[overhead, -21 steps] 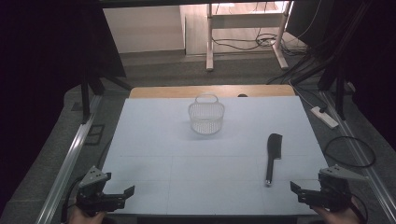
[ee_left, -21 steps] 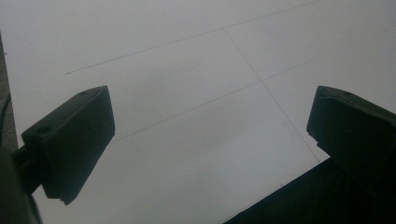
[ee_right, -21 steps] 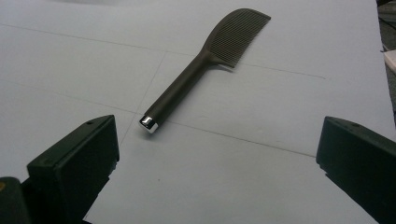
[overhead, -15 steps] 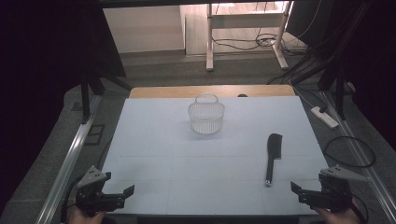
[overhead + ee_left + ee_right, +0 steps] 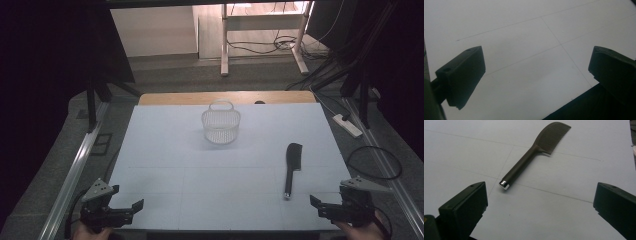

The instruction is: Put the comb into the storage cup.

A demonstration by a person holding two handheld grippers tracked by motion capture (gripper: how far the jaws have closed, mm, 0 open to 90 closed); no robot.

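A black comb [image 5: 291,167] with a long handle lies flat on the white table [image 5: 165,150], right of centre. In the right gripper view the comb [image 5: 534,152] lies ahead, its silver-capped handle end nearest the jaws. My right gripper [image 5: 325,201] hovers at the table's front right corner, open and holding nothing, a short way from the comb; the right gripper [image 5: 541,195] has its jaws spread wide. My left gripper [image 5: 126,198] sits at the front left corner, open. Between the wide jaws of the left gripper [image 5: 536,62] there is bare table.
A small white wire basket [image 5: 221,125] with a handle stands upright at the back centre of the table. A wooden strip [image 5: 175,98] runs along the far edge. Metal rails [image 5: 75,165] flank both sides, and a power strip [image 5: 347,125] lies on the floor to the right.
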